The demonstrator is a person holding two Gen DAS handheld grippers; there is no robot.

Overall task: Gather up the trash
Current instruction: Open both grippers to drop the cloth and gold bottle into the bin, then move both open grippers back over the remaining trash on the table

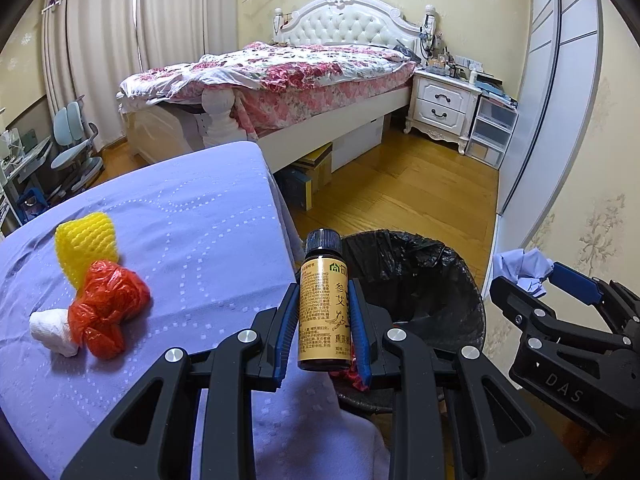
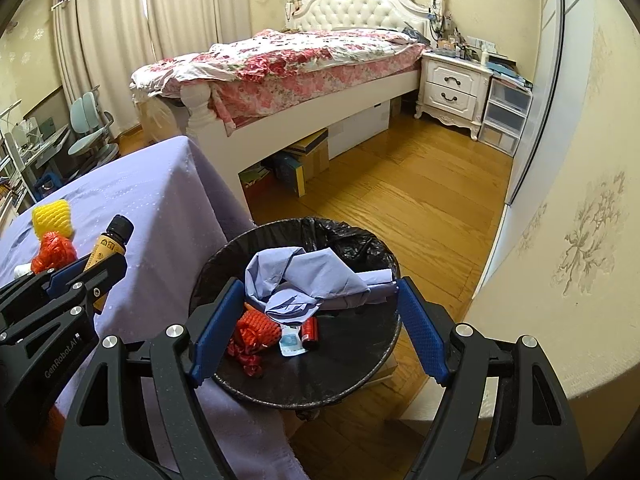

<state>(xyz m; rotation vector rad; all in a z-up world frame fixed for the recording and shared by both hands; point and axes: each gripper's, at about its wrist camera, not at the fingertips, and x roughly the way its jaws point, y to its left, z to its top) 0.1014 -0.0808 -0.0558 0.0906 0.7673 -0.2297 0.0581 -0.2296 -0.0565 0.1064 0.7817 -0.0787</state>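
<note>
Halfway through the trash run

Left claw (image 1: 325,312) pinches a bottle (image 1: 323,304); right claw (image 2: 316,320) spread, dropping blue paper (image 2: 308,280) over the bin (image 2: 384,352). Three scraps left on the tabletop (image 1: 180,216) at 9 o'clock.

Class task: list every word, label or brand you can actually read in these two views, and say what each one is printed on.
"DAS": on the black body of the right gripper, seen from the left wrist view.
"GenRobot.AI": on the black body of the left gripper, seen from the right wrist view.
Brown bottle: yellow label with large Chinese characters, first two likely "参艾"; the fine print is too small to read.
Packet in the trash bin: unreadable.
</note>
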